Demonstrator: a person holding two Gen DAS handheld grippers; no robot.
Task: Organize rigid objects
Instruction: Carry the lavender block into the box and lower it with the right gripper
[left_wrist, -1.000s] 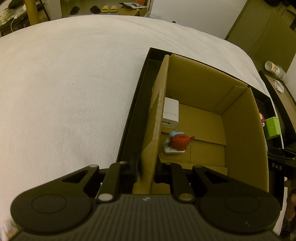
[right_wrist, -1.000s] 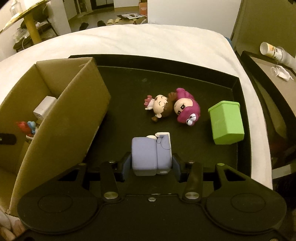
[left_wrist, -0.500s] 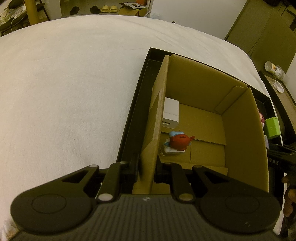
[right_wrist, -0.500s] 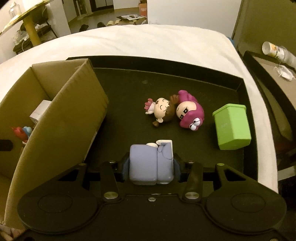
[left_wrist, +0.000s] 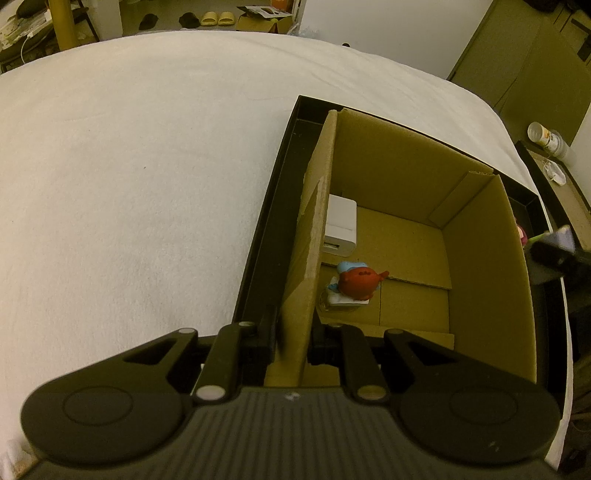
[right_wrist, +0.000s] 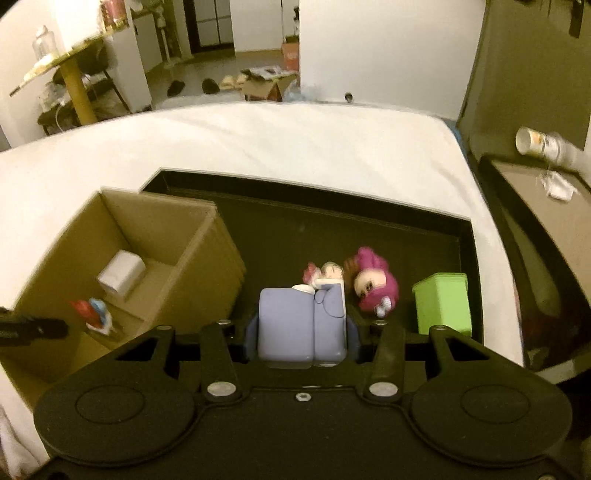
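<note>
My left gripper (left_wrist: 293, 341) is shut on the near left wall of the open cardboard box (left_wrist: 480, 280), which stands in the black tray (left_wrist: 258, 258). Inside the box lie a white block (left_wrist: 340, 229) and a red and blue figure (left_wrist: 356, 282). My right gripper (right_wrist: 302, 334) is shut on a lilac block toy (right_wrist: 301, 326), held up above the tray floor (right_wrist: 280, 240). Below it on the tray lie a pink-haired doll (right_wrist: 375, 286), a small pale doll (right_wrist: 325, 271) partly hidden by the lilac toy, and a green box (right_wrist: 441, 302). The right gripper shows at the left wrist view's right edge (left_wrist: 554, 254).
The tray rests on a white padded surface (left_wrist: 129, 184). A dark side table (right_wrist: 546, 206) with a paper cup (right_wrist: 535, 142) stands to the right. In the room behind are a yellow-legged table (right_wrist: 74, 85), shoes and a carton on the floor.
My right gripper has risen with the lilac block toy, so the tray and dolls sit lower and farther. It now appears at the right edge of the left wrist view. The left gripper has kept still.
</note>
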